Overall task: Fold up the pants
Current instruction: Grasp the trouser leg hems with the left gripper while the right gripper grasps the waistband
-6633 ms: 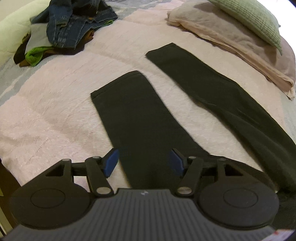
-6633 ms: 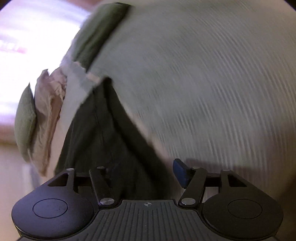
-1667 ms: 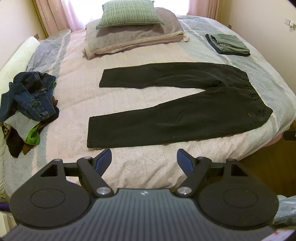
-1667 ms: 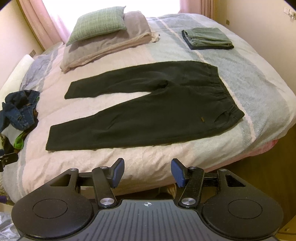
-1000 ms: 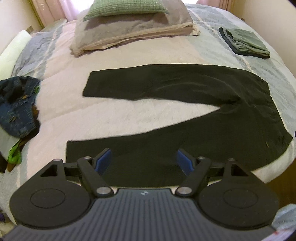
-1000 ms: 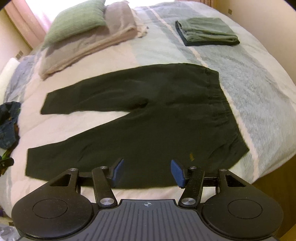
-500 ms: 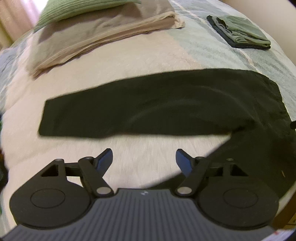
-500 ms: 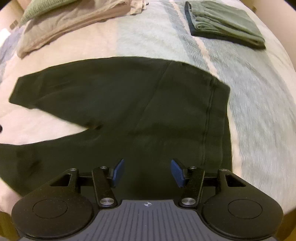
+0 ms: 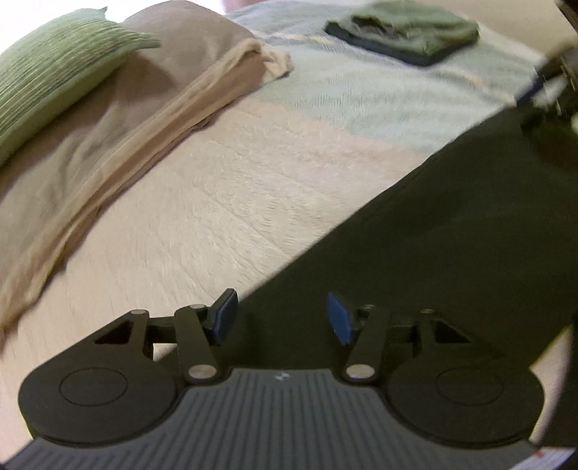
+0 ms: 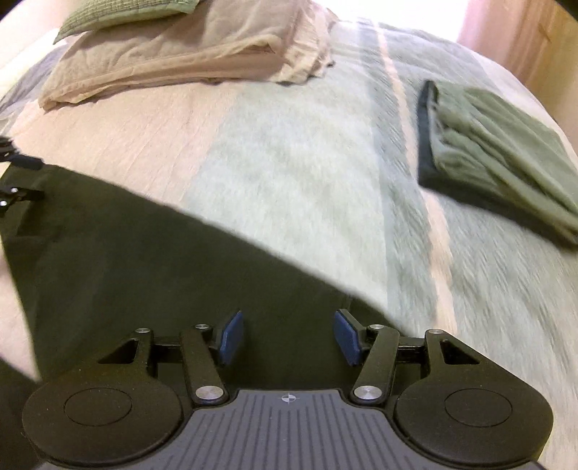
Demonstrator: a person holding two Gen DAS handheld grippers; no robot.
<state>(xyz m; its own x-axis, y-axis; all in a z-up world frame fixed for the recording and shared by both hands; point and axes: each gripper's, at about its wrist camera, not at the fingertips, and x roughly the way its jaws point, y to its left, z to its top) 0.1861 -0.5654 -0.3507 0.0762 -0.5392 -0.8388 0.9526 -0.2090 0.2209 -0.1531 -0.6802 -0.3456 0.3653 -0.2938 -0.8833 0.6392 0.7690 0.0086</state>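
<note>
Black pants (image 9: 451,231) lie flat on the bed, their far edge running diagonally through the left wrist view. My left gripper (image 9: 281,318) hangs open low over that far edge, blue pads apart, nothing between them. In the right wrist view the same pants (image 10: 151,260) fill the lower left. My right gripper (image 10: 287,338) is open just over the pants' far edge near the waist end. The right gripper (image 9: 549,90) also shows blurred at the left view's right edge, and the left gripper (image 10: 14,180) at the right view's left edge.
A pink and pale-green blanket (image 10: 289,173) covers the bed. A green cushion (image 9: 47,68) rests on a beige pillow (image 9: 119,119) at the head. A folded green and dark garment stack (image 10: 498,155) lies far right, also seen as the stack (image 9: 404,29) in the left view.
Both grippers have moved forward and down across the pants to their far edge. Both stay open. The pants have not moved.
</note>
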